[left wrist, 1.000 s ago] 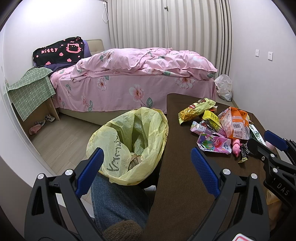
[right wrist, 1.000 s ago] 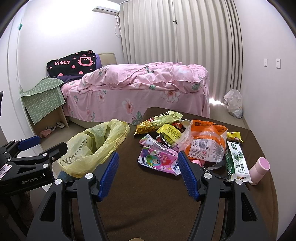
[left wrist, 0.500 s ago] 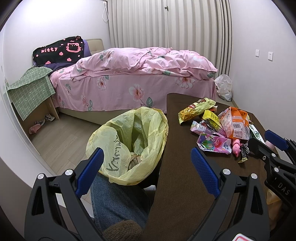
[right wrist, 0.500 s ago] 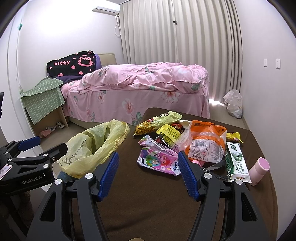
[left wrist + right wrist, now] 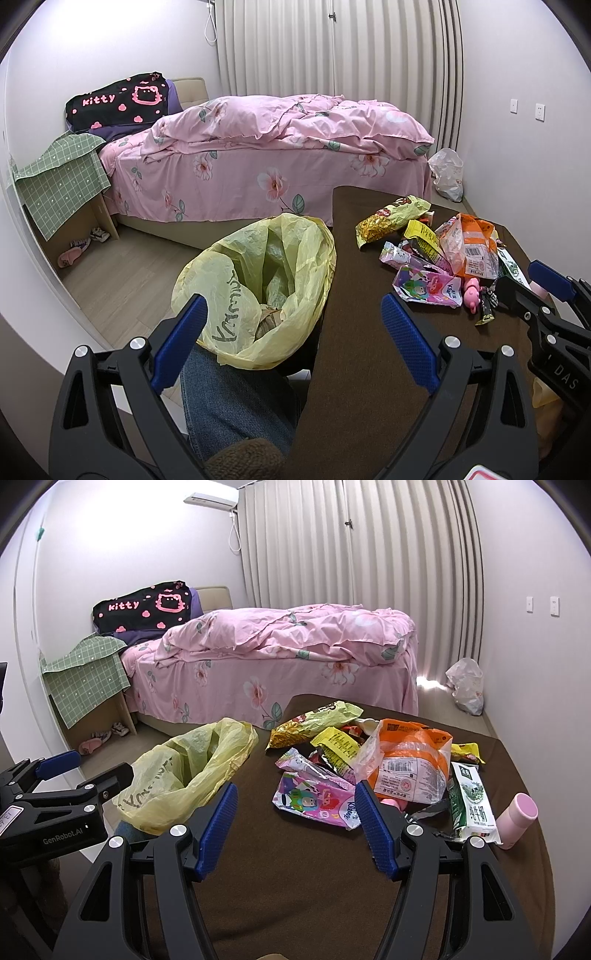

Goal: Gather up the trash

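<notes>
The right gripper hangs over the brown table with its blue pads spread wide and nothing between them. The left gripper is equally wide and empty, straddling the table's left edge, with a denim-clad knee below it.

In the right view, the trash sits between 12 and 2 o'clock of the right gripper. Nearest is a pink tissue pack, just beyond the pads. At 2 o'clock lie a green-and-white milk carton and, beside it, a pink cup on its side. Farther, an orange bag leans over smaller wrappers, with a yellow wrapper and a yellow-green snack bag behind.

At 10 o'clock, off the table's left edge, a yellow bag gapes open. A pink bed stands beyond.
</notes>
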A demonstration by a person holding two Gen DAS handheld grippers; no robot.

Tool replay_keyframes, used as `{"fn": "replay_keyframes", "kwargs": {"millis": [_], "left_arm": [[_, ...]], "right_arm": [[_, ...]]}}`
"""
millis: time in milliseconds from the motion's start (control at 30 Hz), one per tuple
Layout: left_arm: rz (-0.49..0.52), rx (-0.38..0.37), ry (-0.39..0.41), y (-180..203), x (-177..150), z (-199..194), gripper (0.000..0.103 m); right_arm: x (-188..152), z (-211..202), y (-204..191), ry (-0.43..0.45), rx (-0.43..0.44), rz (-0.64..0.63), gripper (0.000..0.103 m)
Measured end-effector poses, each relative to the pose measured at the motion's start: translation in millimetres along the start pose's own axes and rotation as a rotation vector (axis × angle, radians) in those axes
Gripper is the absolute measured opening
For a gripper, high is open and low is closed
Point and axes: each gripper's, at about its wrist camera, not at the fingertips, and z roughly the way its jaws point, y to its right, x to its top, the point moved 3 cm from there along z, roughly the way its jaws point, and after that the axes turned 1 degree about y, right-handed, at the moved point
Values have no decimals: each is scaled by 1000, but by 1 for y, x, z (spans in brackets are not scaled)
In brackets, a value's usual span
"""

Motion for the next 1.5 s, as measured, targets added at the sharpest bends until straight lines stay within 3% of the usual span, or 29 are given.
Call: {"fn": "replay_keyframes", "kwargs": {"millis": [267, 400, 767, 867, 1000, 1167, 1300, 1500], "left_arm": [[-11, -37, -20, 7, -4, 11, 90], [24, -74, -23, 19, -2, 26, 90], [46, -311, -32, 63, 7, 81, 94], [72, -330, -38, 78, 10, 100, 94], [81, -390, -80, 97, 31, 128, 94], [64, -463, -74, 110, 86, 167, 94], [114, -497, -194, 125, 105, 227, 91], [177, -497, -352, 132, 85, 269, 65]], "right_arm": [[0, 0, 4, 4, -14, -2, 62], [1, -6, 26, 32, -91, -8, 62], [-24, 14, 122, -36, -212, 46, 62], [-35, 26, 139, -73, -222, 48, 62], [-48, 49, 153, -129, -233, 40, 62], [-52, 71, 157, -171, -193, 74, 62], [-49, 75, 158, -164, -168, 79, 62], [-52, 69, 166, -168, -196, 39, 62]]}}
